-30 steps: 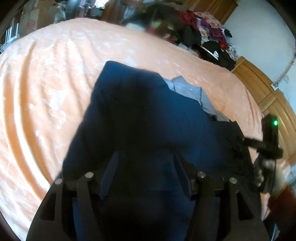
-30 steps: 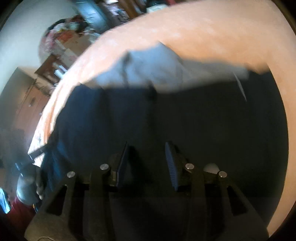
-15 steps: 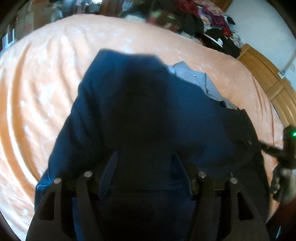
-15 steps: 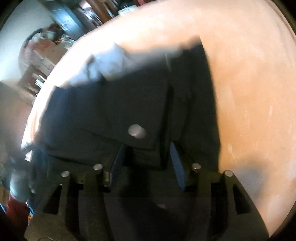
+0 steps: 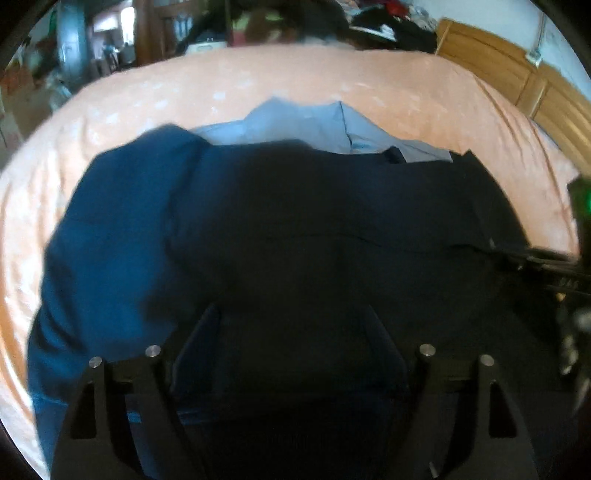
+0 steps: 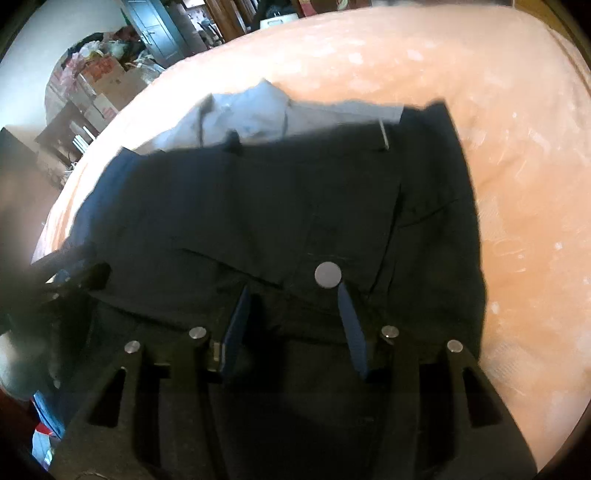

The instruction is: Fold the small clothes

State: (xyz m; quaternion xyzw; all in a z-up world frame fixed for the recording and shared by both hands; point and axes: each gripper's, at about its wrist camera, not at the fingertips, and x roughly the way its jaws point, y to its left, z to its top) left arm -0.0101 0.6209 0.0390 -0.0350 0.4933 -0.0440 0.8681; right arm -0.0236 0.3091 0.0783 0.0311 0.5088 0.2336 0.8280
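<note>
A dark navy garment [image 5: 314,221] lies spread on the orange bed sheet [image 5: 406,85], with a pale grey lining [image 5: 295,125] showing at its far edge. My left gripper [image 5: 290,325] is low over the near part, its fingers wide apart with cloth lying between them. My right gripper [image 6: 291,295] is also open over the garment [image 6: 258,203], just behind a silver button [image 6: 328,275] on a folded flap. Each view catches the other gripper at the garment's side edge: the right gripper [image 5: 546,266] and the left gripper [image 6: 70,273]. The near hem is hidden under the fingers.
The orange sheet [image 6: 517,147] extends beyond and to the right of the garment. A wooden headboard [image 5: 517,74] stands at the far right, with a pile of clothes [image 5: 388,22] behind the bed. Cardboard boxes [image 6: 107,81] and clutter fill the room's left side.
Both grippers have swung across the garment, and it now lies squarer with the buttoned flap and grey lining in view. The left fingers stand wider apart than a second ago.
</note>
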